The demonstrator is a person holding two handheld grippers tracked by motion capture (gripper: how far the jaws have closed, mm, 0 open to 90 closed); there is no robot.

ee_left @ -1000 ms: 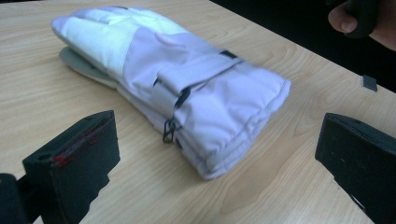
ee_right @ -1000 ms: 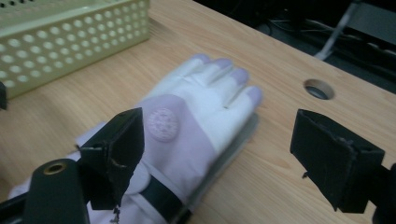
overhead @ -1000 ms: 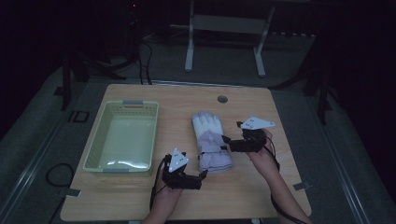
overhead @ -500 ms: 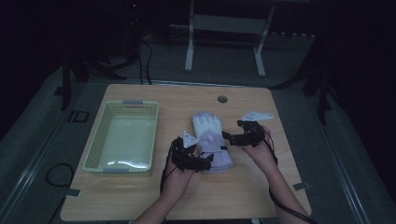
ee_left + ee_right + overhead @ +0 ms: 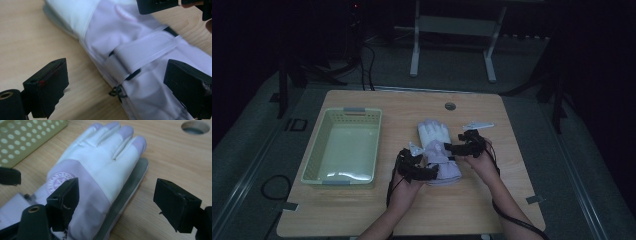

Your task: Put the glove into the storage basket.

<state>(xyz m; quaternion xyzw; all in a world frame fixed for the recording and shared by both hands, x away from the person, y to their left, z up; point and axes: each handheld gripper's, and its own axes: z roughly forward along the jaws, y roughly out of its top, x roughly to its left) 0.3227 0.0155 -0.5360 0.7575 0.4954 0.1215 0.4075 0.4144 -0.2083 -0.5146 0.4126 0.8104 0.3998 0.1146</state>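
A white glove (image 5: 435,136) with a lilac cuff and a round badge lies on the wooden table (image 5: 512,165), fingers pointing away from the person. In the left gripper view my left gripper (image 5: 117,87) straddles the strapped cuff (image 5: 140,52). Its jaws have just been closing a little, and the pads stand clear of the cloth. My right gripper (image 5: 120,200) straddles the glove's (image 5: 100,162) right edge at the palm. It too has just been closing, without pressing on the glove. From above, the left gripper (image 5: 431,172) is at the cuff and the right gripper (image 5: 452,148) at the glove's right side.
A pale green perforated basket (image 5: 314,160) stands left of the glove, and its wall (image 5: 25,137) shows in the right gripper view. A round cable hole (image 5: 450,106) sits near the table's far edge. Bare wood lies right of the glove and along the front.
Both hands have closed in on the glove. The left gripper came from the front left up to the cuff. The right gripper dropped and slid left onto the glove's side.
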